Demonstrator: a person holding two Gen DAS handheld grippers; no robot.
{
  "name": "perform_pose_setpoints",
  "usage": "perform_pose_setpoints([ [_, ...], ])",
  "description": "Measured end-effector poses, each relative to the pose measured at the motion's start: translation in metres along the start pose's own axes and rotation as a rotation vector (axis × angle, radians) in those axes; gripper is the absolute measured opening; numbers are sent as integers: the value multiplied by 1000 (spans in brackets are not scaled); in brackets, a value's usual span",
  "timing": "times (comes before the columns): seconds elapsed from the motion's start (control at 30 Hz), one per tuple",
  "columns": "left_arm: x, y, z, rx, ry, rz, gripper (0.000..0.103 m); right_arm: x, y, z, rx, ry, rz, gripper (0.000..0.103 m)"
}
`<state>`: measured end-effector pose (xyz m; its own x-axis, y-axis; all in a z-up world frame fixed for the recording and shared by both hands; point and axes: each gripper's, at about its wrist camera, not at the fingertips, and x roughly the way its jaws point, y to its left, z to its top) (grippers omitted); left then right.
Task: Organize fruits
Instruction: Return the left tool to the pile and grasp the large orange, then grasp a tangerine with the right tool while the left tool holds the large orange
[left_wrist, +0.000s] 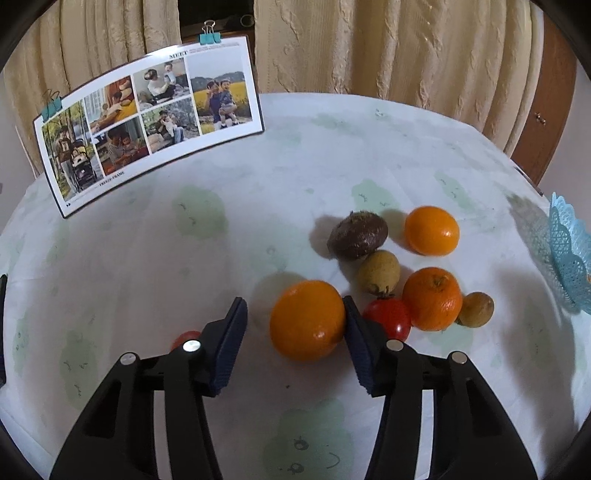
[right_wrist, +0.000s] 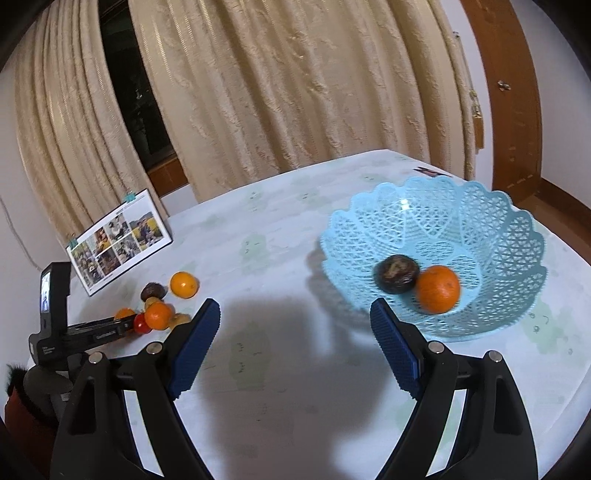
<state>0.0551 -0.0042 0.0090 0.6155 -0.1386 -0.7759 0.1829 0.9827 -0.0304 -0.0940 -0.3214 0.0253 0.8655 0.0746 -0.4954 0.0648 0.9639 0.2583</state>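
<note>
My left gripper (left_wrist: 293, 310) straddles a large orange (left_wrist: 306, 319) on the table. Its right pad touches the fruit, and a gap shows between the left pad and the fruit. Just beyond lie a red tomato (left_wrist: 389, 319), two more oranges (left_wrist: 432, 298) (left_wrist: 431, 230), two small yellow-brown fruits (left_wrist: 378, 271) (left_wrist: 476, 309) and a dark brown fruit (left_wrist: 357, 236). My right gripper (right_wrist: 295, 310) hangs open over bare tablecloth, nothing between its fingers. To its right front stands the blue lattice basket (right_wrist: 517, 229), holding a dark fruit (right_wrist: 396, 273) and an orange (right_wrist: 438, 288).
A clipped photo card (left_wrist: 147, 122) stands at the table's back left. Another small red fruit (left_wrist: 184, 338) peeks out behind my left finger. Cream curtains (right_wrist: 295, 92) hang behind the table, with a wooden door frame (right_wrist: 517, 92) at the right. The basket's edge (left_wrist: 569, 258) shows at the left view's far right.
</note>
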Motion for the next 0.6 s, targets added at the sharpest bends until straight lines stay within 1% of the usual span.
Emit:
perform_pose_setpoints([
  [0.03, -1, 0, 0, 1, -1, -7, 44, 2, 4, 0, -10, 6, 6, 85],
  [0.1, -4, 0, 1, 0, -6, -23, 37, 6, 14, -2, -38, 21, 19, 85],
  [0.23, -13, 2, 2, -10, -25, -25, 37, 17, 36, -6, -98, 63, 59, 85],
  [0.47, -46, 0, 6, -12, -111, -40, 37, 52, 83, -15, -222, 189, 136, 85],
  [0.6, -64, 2, 8, -22, -153, -16, 37, 67, 110, -15, -276, 218, 174, 85],
])
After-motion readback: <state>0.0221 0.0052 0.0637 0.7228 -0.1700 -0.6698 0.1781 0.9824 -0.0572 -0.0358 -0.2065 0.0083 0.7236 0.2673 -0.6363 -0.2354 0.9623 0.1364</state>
